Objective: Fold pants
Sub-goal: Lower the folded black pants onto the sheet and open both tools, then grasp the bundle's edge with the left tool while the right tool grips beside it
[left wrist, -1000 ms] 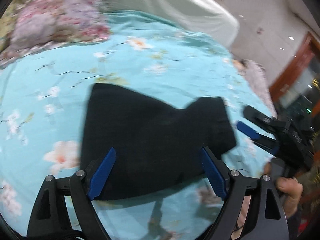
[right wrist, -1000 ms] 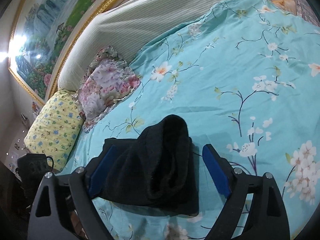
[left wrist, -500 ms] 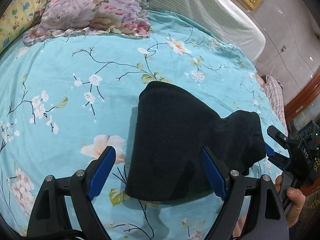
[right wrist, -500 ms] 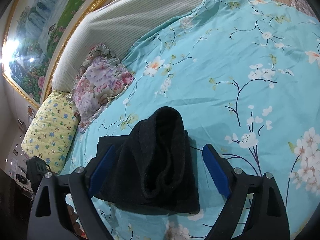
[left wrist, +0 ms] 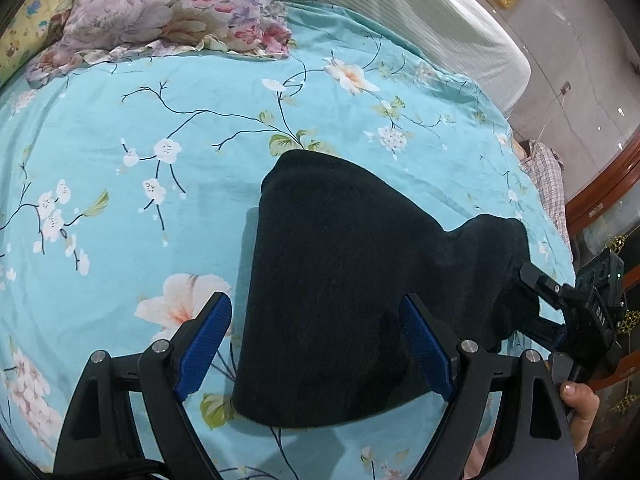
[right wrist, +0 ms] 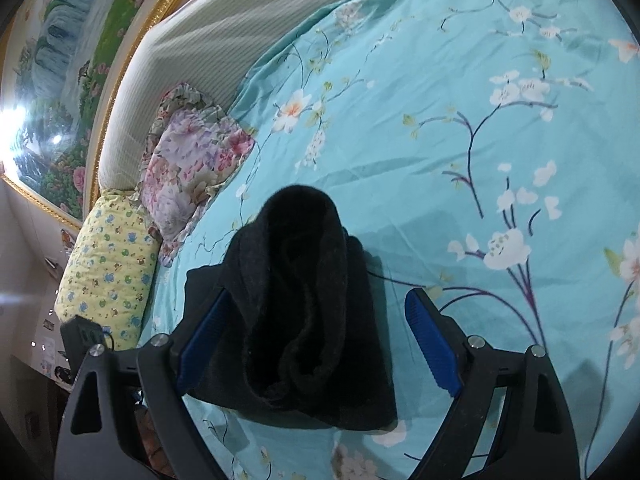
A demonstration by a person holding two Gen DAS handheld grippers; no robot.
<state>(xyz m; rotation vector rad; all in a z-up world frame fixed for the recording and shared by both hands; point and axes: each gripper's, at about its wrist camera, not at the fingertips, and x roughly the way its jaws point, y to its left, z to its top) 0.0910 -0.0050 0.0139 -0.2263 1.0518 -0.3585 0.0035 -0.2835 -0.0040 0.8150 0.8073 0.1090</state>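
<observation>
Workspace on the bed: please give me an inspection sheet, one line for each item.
Surface: bed with turquoise floral sheet, lightly creased.
Job's things: black pants lie bunched in a thick fold on the sheet.
Clutter: floral pillow and yellow pillow at the headboard.
Grippers: left claw open over the pants; right claw open over their other end; neither grips.
Cables: nothing seen for certain.
Surroundings: padded headboard, framed landscape painting.
</observation>
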